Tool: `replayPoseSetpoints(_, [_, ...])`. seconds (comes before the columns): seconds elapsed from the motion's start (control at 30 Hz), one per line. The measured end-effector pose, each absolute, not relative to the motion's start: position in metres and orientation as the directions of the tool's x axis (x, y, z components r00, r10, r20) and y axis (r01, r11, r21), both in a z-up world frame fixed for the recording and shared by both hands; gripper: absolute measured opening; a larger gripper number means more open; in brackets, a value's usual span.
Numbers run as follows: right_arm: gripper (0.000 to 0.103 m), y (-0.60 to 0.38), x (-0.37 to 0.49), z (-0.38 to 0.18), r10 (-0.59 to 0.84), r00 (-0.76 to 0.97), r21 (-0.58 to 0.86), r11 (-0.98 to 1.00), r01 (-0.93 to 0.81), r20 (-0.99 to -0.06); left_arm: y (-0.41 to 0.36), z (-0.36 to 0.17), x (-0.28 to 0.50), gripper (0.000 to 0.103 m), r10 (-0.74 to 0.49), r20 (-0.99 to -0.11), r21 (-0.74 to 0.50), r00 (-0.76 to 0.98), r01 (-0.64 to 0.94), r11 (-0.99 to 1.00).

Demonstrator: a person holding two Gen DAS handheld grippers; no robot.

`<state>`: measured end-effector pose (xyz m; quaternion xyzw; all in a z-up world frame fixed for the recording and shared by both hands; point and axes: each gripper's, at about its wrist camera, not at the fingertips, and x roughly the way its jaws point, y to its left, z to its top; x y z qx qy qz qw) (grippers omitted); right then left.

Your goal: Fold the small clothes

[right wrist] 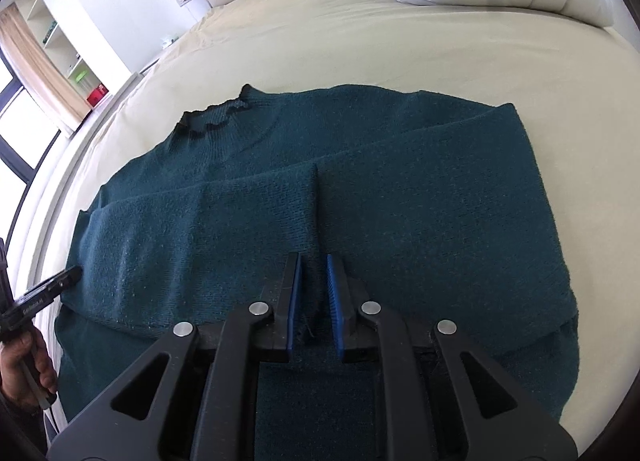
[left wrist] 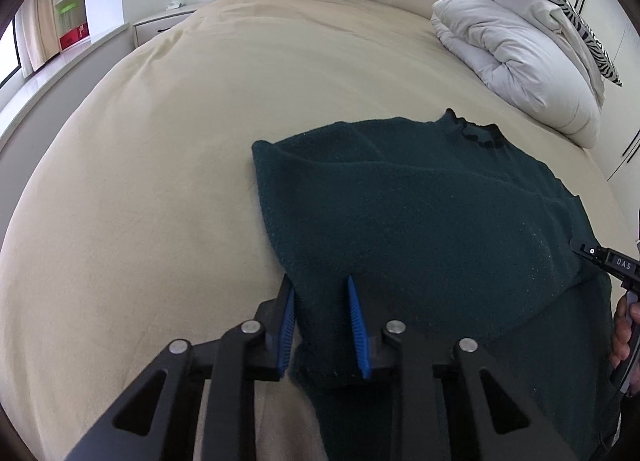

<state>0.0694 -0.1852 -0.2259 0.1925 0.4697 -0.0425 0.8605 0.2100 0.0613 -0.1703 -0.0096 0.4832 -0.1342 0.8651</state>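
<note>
A dark teal knitted sweater (left wrist: 420, 213) lies flat on the bed, collar (left wrist: 476, 133) at the far end, both sleeves folded across the body (right wrist: 360, 201). My left gripper (left wrist: 322, 293) is open, its blue-padded fingers astride the sweater's left side edge near the hem. My right gripper (right wrist: 314, 269) is partly open over the middle of the sweater, where the two sleeve cuffs (right wrist: 314, 197) meet; knit shows between the pads. Each gripper shows at the other view's edge: the right one (left wrist: 600, 259), the left one (right wrist: 52, 287).
The cream bed sheet (left wrist: 160, 165) spreads far to the left and beyond the sweater. A folded white duvet (left wrist: 516, 49) with a zebra-striped pillow (left wrist: 560, 1) lies at the head of the bed. A bedside cabinet (left wrist: 160, 23) and shelves stand at the far left.
</note>
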Motion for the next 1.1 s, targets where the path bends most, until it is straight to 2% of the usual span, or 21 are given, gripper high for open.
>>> replayPoseSetpoints(0.1, [0.013,-0.188,0.065,-0.222,0.098,0.556,0.306,0.905,0.295,-0.826,0.063,-0.174,0.209,0.027,-0.246,-0.826,-0.152,0.508,0.219,0.964])
replayPoseSetpoints(0.23, [0.012,-0.185,0.064,-0.23,0.091,0.561,0.274,0.928,0.252,-0.823,0.066,-0.178,0.208,0.027,-0.263,-0.816,-0.174,0.515,0.216,0.961])
replayPoseSetpoints(0.37, [0.012,-0.206,0.057,-0.235,0.17,0.588,0.394,0.877,0.275,-0.791,0.075,-0.177,0.21,0.028,-0.303,-0.807,-0.229,0.506,0.203,0.952])
replayPoseSetpoints(0.47, [0.013,-0.212,0.044,-0.227,0.145,0.591,0.396,0.861,0.32,-0.793,0.082,-0.17,0.204,0.03,-0.328,-0.797,-0.268,0.507,0.189,0.945])
replayPoseSetpoints(0.57, [0.016,-0.216,0.021,-0.208,0.155,0.636,0.443,0.836,0.323,-0.756,0.091,-0.157,0.187,0.035,-0.337,-0.79,-0.293,0.512,0.168,0.941])
replayPoseSetpoints(0.63, [0.016,-0.216,0.0,-0.191,0.151,0.678,0.464,0.831,0.307,-0.719,0.098,-0.146,0.166,0.046,-0.378,-0.77,-0.337,0.514,0.175,0.925])
replayPoseSetpoints(0.7, [0.025,-0.214,-0.02,-0.178,0.155,0.694,0.465,0.838,0.284,-0.703,0.104,-0.14,0.14,0.058,-0.427,-0.76,-0.376,0.491,0.204,0.904])
replayPoseSetpoints(0.73, [0.036,-0.212,-0.032,-0.171,0.161,0.696,0.462,0.845,0.269,-0.7,0.106,-0.138,0.127,0.064,-0.448,-0.757,-0.392,0.475,0.218,0.894])
replayPoseSetpoints(0.8, [0.056,-0.21,-0.054,-0.162,0.16,0.699,0.455,0.852,0.259,-0.697,0.114,-0.138,0.094,0.068,-0.502,-0.748,-0.445,0.434,0.234,0.865])
replayPoseSetpoints(1.1, [0.057,-0.222,-0.167,-0.157,0.278,0.649,0.535,0.811,0.237,-0.708,0.146,-0.166,-0.023,0.069,-0.625,-0.741,-0.605,0.244,0.162,0.78])
